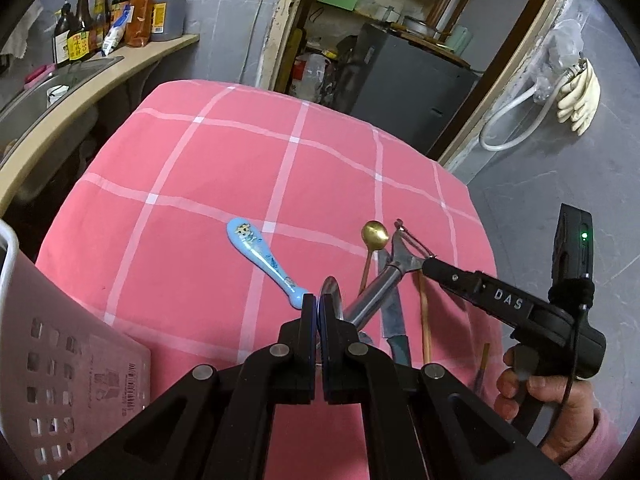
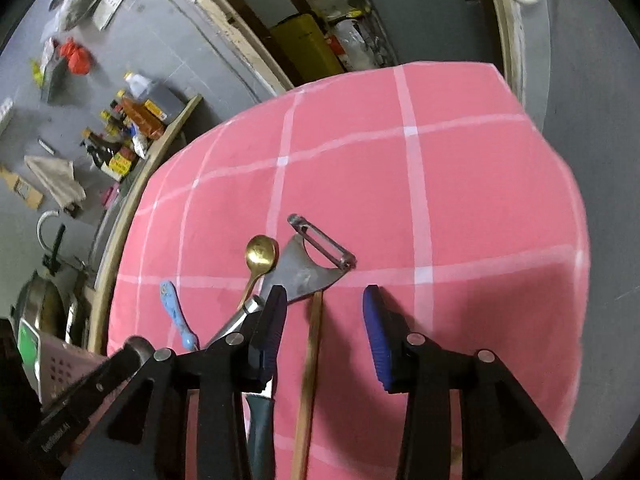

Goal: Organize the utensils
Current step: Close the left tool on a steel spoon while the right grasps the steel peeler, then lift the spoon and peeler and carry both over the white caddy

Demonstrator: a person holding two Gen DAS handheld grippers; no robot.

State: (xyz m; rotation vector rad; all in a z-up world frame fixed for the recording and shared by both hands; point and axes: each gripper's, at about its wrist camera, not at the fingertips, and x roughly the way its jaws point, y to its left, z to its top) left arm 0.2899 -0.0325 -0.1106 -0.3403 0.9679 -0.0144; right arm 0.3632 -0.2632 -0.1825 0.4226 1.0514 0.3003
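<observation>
Utensils clustered on pink cloth; right gripper fingers apart.

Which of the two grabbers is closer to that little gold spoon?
Right, I'd say, though not by much. The right gripper stands open just beside the gold spoon, by the peeler. The left gripper is shut, a bit farther back from it.

Two fisheye wrist views look steeply down, close over a pink checked tablecloth; both share the utensil cluster around the gold spoon near its near edge.
</observation>
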